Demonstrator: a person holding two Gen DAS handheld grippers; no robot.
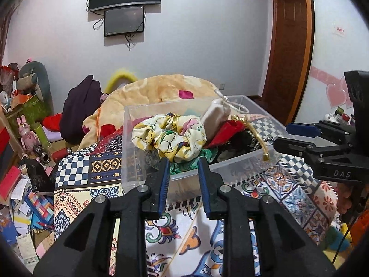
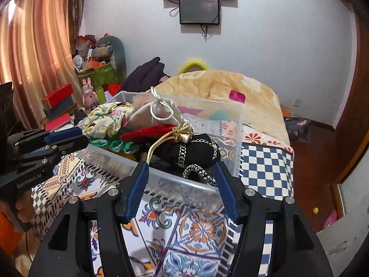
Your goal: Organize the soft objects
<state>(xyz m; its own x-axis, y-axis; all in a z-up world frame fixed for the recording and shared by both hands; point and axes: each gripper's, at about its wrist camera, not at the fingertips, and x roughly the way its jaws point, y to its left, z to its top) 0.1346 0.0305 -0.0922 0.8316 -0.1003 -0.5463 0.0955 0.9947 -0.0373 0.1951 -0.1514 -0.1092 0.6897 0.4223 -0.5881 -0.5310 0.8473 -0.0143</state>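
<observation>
A clear plastic box (image 1: 233, 168) (image 2: 166, 180) sits on the patterned bedspread, filled with soft items: a yellow floral scrunchie (image 1: 170, 136) (image 2: 108, 118), a beige drawstring pouch (image 1: 215, 117) (image 2: 159, 113), a red pouch with gold bow (image 1: 227, 132) (image 2: 150, 133), green fabric (image 1: 184, 165) (image 2: 115, 145) and a black pouch with a braided cord (image 2: 191, 152). My left gripper (image 1: 183, 161) is open and empty, its tips at the box's near wall below the scrunchie. My right gripper (image 2: 181, 166) is open and empty in front of the black pouch.
The patterned bedspread (image 1: 184, 235) (image 2: 196, 230) covers the bed, with an orange blanket (image 1: 161, 90) (image 2: 230, 87) heaped behind the box. Boxes, toys and papers clutter the left side (image 1: 25, 161). A wooden door (image 1: 288, 46) stands at the right.
</observation>
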